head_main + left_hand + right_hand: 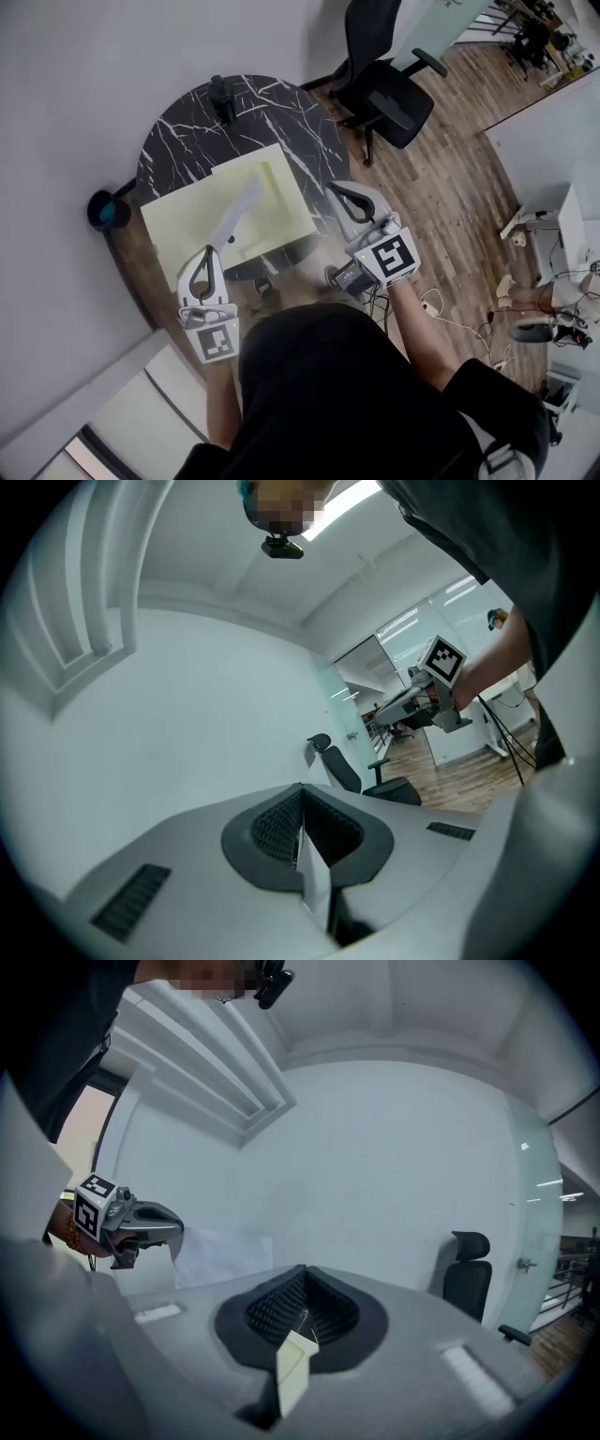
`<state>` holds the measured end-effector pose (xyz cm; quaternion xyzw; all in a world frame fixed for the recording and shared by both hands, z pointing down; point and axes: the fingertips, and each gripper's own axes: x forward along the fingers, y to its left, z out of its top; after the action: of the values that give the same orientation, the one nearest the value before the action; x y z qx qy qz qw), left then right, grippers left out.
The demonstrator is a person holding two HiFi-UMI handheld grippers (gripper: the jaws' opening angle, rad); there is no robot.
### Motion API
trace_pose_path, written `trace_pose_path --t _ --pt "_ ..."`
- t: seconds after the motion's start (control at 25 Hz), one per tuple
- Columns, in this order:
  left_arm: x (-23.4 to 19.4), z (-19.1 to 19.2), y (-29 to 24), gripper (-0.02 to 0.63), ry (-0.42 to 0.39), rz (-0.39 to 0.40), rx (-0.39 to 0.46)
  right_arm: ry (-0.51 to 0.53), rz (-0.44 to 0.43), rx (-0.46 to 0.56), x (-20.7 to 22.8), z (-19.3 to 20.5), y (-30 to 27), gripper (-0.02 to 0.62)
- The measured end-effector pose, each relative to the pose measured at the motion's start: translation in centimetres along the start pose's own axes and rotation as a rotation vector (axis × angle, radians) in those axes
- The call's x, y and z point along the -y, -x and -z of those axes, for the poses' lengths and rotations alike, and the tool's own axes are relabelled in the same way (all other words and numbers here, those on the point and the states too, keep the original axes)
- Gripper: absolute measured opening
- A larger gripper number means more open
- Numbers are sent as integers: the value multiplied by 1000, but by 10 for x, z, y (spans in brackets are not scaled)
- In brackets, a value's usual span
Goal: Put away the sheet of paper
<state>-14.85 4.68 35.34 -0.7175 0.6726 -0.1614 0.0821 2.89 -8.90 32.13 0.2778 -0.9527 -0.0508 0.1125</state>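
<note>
Both my claws pinch: left claw (302, 803) the sheet of paper (239, 208) above the desk (187, 131), right claw (302, 1307) a pale yellow scrap (292, 1372) plain only in its own view; both point nearly level.

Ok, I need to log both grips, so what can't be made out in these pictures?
- Left gripper view: the sheet of paper shows edge-on only; the left gripper hides the rest.
- Right gripper view: the right gripper hides what its pale yellow piece belongs to.
- Head view: the dark object at the table's far edge is too small to identify.
</note>
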Motion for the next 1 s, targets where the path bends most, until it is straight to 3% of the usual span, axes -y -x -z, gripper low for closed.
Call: trace_pose_path --t 0.12,0.36,0.48,0.64,0.84,1.0 --pt "0 3 -5 5 -23 61 60 29 32 -25 -2 0 -2 -3" --pt "-5 15 4 5 -17 149 85 87 103 -27 -7 -9 1 -2" --pt "-10 11 2 5 12 196 176 53 148 -66 -15 -8 5 -2" --pt "-3 27 -19 5 -18 250 134 33 154 -62 -12 -5 6 -2" --pt "-5 15 -28 5 -46 269 175 30 143 -49 10 3 -2 -2" --pt "-5 34 -25 5 -40 318 86 29 143 -15 23 6 -7 -2"
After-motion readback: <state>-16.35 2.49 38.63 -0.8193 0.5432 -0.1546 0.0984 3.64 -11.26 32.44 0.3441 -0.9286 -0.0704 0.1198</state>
